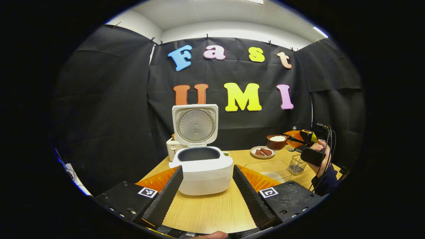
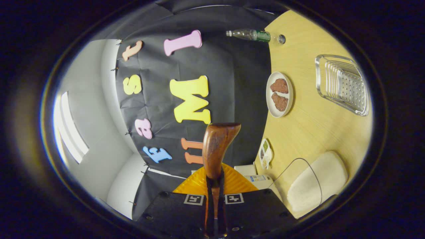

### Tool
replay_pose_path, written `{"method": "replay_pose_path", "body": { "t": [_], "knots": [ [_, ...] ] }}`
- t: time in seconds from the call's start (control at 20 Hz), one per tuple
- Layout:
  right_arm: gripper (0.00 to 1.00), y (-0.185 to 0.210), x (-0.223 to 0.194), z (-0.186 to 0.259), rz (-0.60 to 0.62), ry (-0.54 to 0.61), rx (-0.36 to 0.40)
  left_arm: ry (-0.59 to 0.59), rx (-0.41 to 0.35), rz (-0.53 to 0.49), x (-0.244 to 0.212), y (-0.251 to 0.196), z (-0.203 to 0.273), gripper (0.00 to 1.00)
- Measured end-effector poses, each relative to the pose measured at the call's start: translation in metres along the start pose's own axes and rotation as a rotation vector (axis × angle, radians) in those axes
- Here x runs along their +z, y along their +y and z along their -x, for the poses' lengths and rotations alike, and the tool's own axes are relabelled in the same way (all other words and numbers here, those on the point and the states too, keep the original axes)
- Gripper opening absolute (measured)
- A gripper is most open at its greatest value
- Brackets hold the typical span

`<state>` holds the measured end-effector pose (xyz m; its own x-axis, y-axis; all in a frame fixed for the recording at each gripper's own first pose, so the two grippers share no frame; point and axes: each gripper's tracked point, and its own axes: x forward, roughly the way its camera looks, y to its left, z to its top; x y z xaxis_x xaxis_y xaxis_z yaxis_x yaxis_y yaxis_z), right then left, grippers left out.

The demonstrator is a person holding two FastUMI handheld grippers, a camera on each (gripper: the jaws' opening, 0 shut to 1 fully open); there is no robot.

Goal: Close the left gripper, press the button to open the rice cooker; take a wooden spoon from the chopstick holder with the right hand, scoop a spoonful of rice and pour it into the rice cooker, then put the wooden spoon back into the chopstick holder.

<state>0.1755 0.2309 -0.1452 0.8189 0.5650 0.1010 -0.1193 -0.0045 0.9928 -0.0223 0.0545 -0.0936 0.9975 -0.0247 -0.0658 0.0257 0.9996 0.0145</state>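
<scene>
One white rice cooker (image 1: 202, 169) sits lid-up near the surface's (image 1: 212, 209) front edge, between the spread left tool (image 1: 207, 192). Right tool (image 2: 215, 186) pinches one glossy wooden spoon (image 2: 215, 149) (smooth, rounded). One plate (image 2: 279, 94), two brown patties; one wire chopstick holder (image 1: 296, 165).
</scene>
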Motion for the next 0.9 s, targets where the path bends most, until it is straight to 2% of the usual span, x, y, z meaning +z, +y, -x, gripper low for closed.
{"method": "replay_pose_path", "body": {
  "t": [0.35,0.6,0.9],
  "knots": [
    [0.1,0.012,-0.035,-0.031,0.153,0.05,-0.048,0.0,0.032,0.03,-0.007,0.029,-0.006,0.94],
    [0.1,0.02,-0.047,-0.054,0.204,0.091,-0.097,0.012,0.023,0.042,-0.018,0.035,-0.008,0.94],
    [0.1,0.058,-0.089,-0.096,0.311,0.13,-0.083,0.001,0.03,0.06,-0.019,0.051,-0.008,0.94]
  ]
}}
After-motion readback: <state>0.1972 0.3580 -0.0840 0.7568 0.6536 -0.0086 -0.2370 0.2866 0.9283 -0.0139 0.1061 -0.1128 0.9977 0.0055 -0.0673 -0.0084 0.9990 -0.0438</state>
